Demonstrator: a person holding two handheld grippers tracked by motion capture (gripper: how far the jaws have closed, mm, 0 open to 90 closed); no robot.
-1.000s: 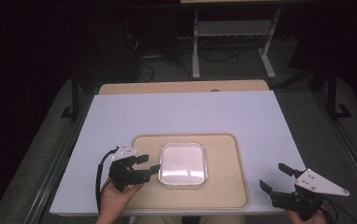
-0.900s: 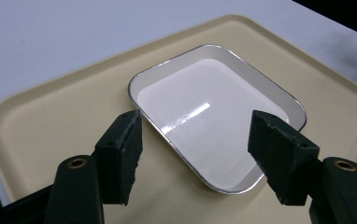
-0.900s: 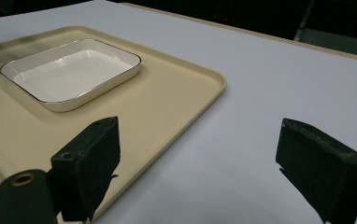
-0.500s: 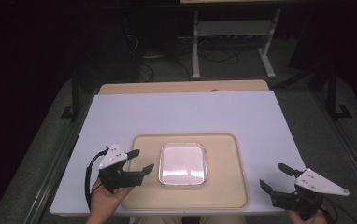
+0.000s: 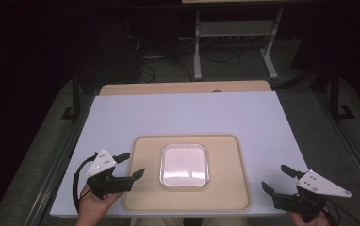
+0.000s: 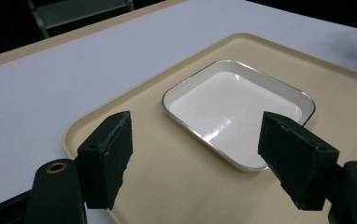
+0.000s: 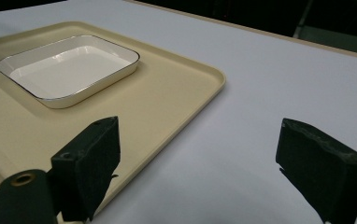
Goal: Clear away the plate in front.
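Observation:
A beige tray (image 5: 225,155) lies on the white tabletop near the front edge. In its middle sits a shallow white square dish (image 5: 184,165) with a thin dark rim, and nothing is in it. My left gripper (image 5: 130,163) hovers at the tray's left edge, open, its jaws framing the dish (image 6: 237,107) and tray (image 6: 167,154) in the left gripper view. My right gripper (image 5: 278,179) is open over the bare table just right of the tray's front right corner. The right gripper view has the dish (image 7: 67,67) on the tray (image 7: 167,93) at upper left.
The white table surface (image 5: 183,115) stretches wide behind and beside the tray. A wooden strip (image 5: 183,88) runs along the far edge. Beyond it stand a metal rack (image 5: 234,35) and cables on a dark floor.
My left gripper has drawn back to the left, from over the tray beside the dish to the tray's left edge. The right gripper has stayed put.

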